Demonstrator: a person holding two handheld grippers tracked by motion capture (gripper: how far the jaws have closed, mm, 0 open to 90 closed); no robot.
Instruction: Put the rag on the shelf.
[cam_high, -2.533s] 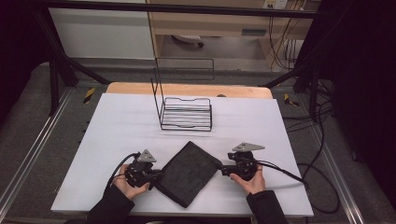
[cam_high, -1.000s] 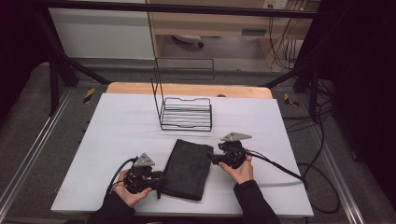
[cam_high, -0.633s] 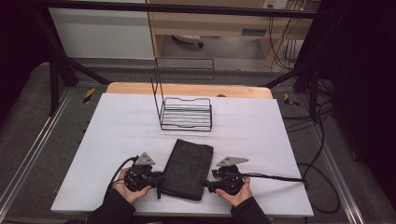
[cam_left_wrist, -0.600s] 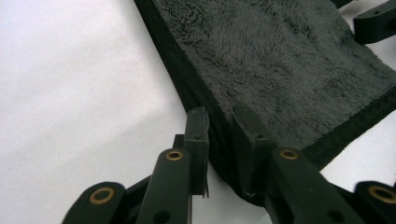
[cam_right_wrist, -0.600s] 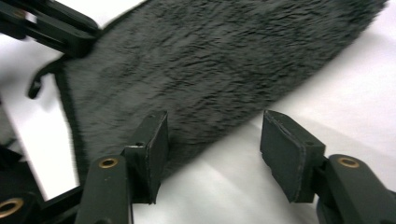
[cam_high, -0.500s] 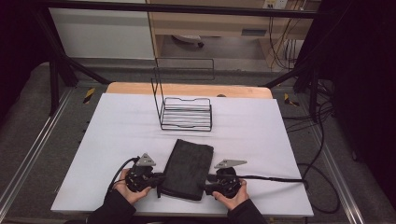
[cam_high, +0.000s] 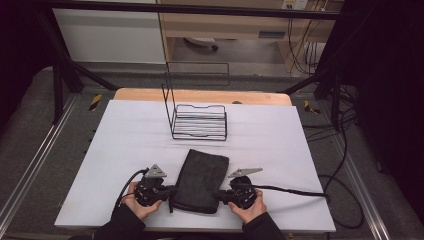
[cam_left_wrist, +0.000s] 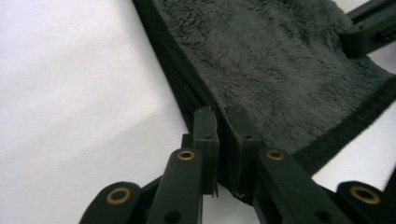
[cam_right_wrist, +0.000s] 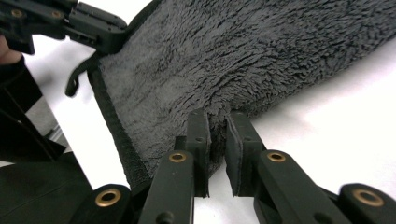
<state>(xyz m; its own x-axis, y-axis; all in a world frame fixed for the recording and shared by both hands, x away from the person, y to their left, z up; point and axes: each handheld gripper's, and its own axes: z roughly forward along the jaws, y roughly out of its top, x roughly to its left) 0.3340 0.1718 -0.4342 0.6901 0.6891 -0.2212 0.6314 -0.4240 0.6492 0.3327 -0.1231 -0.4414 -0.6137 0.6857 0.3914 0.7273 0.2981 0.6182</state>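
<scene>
While laid flat on the tabletop (cam_high: 125, 135):
Towel (cam_high: 202, 180): dark, folded, near edge.
Left gripper (cam_high: 169, 191): fingers clamped on towel's left corner.
Right gripper (cam_high: 220, 196): fingers just closed, pinching right corner.

Black tongs (cam_high: 170, 192), brass rivets, grey plates, black sleeves (cam_high: 120, 226)

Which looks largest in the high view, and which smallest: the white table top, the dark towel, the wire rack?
1. White table top, by far the largest.
2. Wire rack and dark towel cover similar areas; the rack stands farther from the camera and its tall thin frame adds height, so I leave these two unranked.
</scene>
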